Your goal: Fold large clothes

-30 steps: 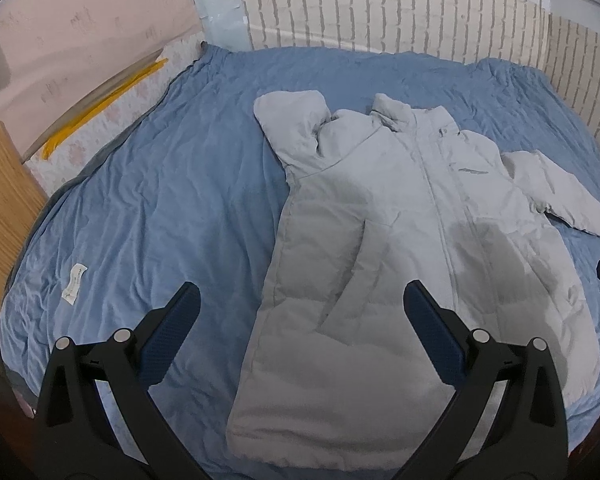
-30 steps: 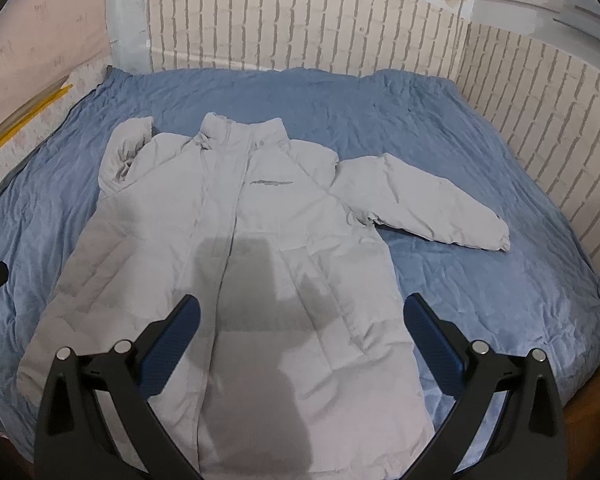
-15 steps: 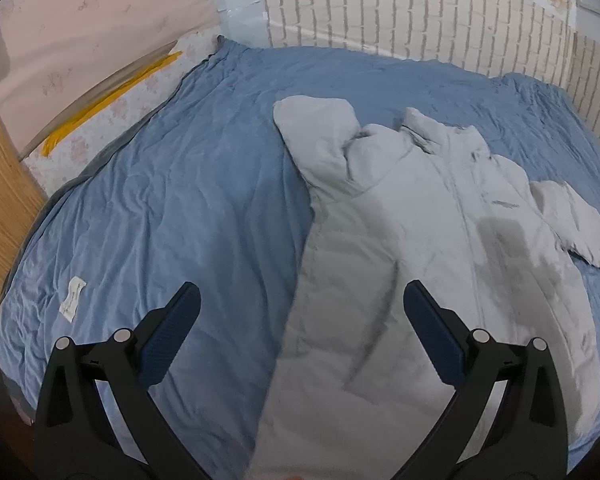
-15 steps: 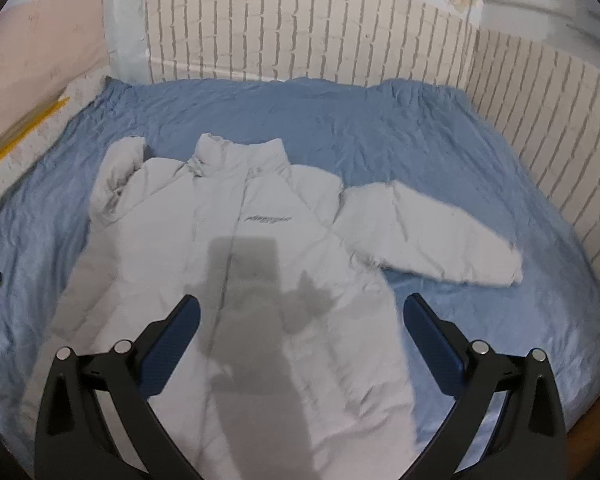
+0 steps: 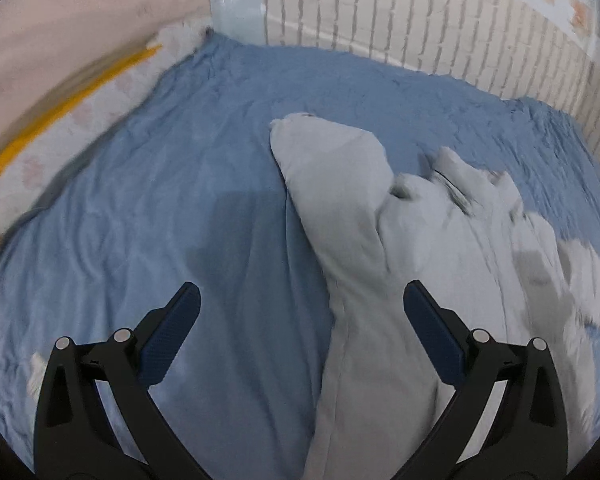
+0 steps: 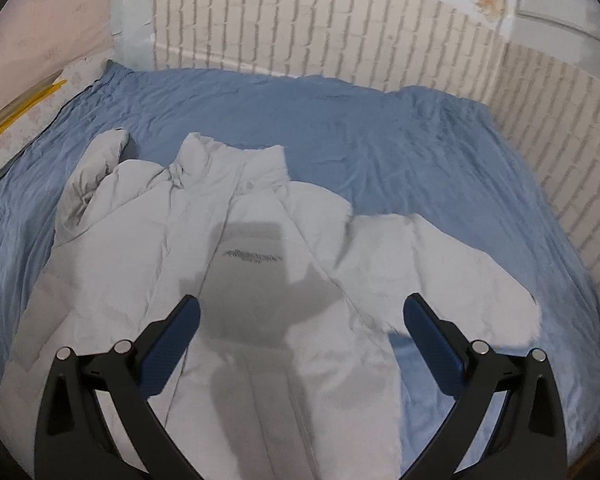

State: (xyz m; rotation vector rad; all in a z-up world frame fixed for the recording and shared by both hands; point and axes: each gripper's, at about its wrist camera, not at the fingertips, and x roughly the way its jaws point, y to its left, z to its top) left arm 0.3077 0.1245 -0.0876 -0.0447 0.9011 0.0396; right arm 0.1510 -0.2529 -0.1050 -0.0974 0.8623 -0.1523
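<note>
Pale grey padded jacket (image 6: 228, 280) flat on wrinkled blue bedsheet (image 6: 380, 140); left gripper (image 5: 300, 312), right gripper (image 6: 300, 316) jaws wide, empty; bare sheet left of jacket edge.

The blue bed sheet (image 5: 148, 208) lies bare along the bed's left side, from the near edge to the far left corner, open for a gripper to pass. The grey padded jacket (image 6: 260, 280) covers the middle, one sleeve (image 6: 440, 276) spread toward the right edge, the other (image 5: 332, 184) bunched up toward the far edge. Bare sheet runs along the far edge too. A brick-patterned wall (image 6: 340, 32) closes off the far and right sides; a pink wall (image 5: 60, 20) bounds the left.
</note>
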